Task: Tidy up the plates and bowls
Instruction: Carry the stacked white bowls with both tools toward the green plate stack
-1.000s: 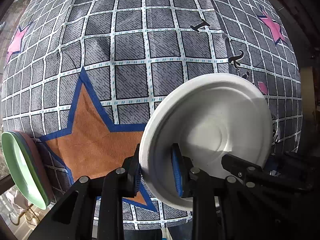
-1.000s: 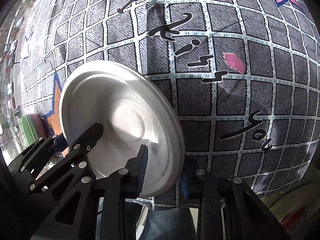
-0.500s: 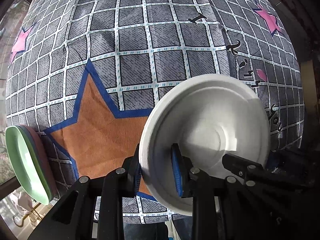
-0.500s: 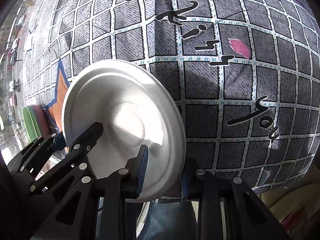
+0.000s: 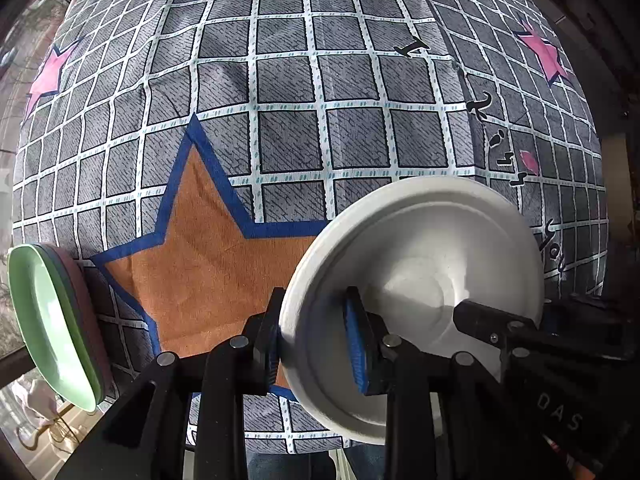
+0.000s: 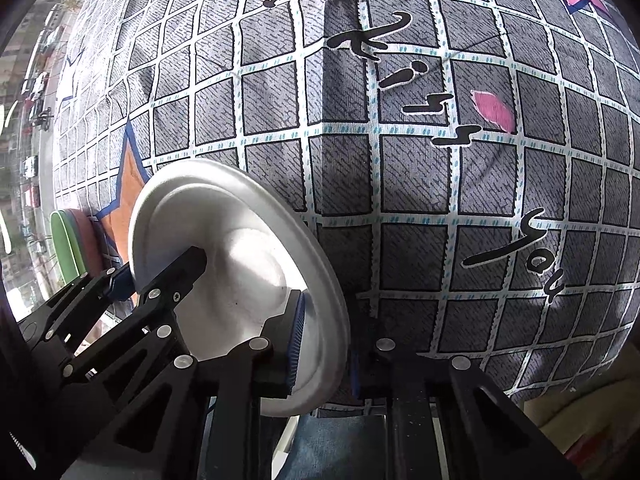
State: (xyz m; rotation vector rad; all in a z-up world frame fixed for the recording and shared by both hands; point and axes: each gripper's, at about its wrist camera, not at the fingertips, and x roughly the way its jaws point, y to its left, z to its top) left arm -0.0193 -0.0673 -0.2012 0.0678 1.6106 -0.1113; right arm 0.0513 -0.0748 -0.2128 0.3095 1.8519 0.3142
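Left tongs [image 5: 312,344] clamped narrow on the near rim of a white plate [image 5: 420,264], pads either side of the edge. Right tongs [image 6: 324,344] closing on the opposite rim of the same white plate [image 6: 240,248], rim between the pads. White plate held tilted above the checked cloth [image 5: 288,92] covering the worktop. Beyond the plate's left edge, well apart, a green plate [image 5: 40,320] stacked on a pink one [image 5: 86,312], at the cloth's border beside the orange star print [image 5: 200,264].
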